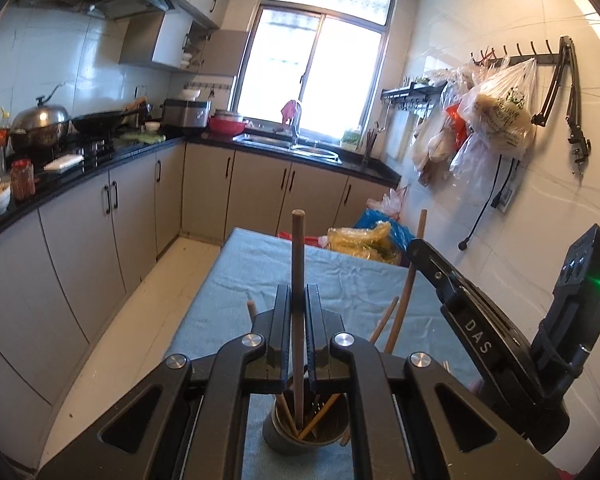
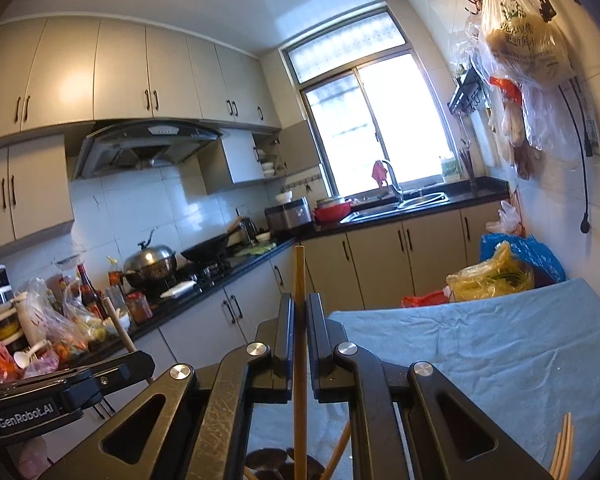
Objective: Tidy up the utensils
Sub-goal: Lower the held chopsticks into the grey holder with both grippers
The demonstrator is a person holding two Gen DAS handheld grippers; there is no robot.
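Under both grippers lies the counter spread with a wrinkled blue cloth (image 1: 340, 276), running ahead toward the yellow and blue plastic bags (image 1: 364, 240) at its far end. On it, right below the left gripper (image 1: 298, 300), stands the dark round metal utensil cup (image 1: 304, 424), already bristling with thin wooden chopsticks (image 1: 320, 412) leaning at angles. The left gripper is clenched on a long round brown wooden stick (image 1: 298, 280), held upright, its lower end down inside the cup, its top rising above the fingertips. Off to the left gripper's right, the black body of the right gripper (image 1: 472, 320) comes in, another brown stick (image 1: 410, 280) slanting up past it.

Over on the right wrist view, the right gripper (image 2: 299, 312) is closed tight on a slender light wooden chopstick (image 2: 300, 360), upright between the fingers, dropping toward the cup's dark rim (image 2: 266, 465) below. Lower right of it, a few pale chopsticks (image 2: 562, 452) lie on the cloth.
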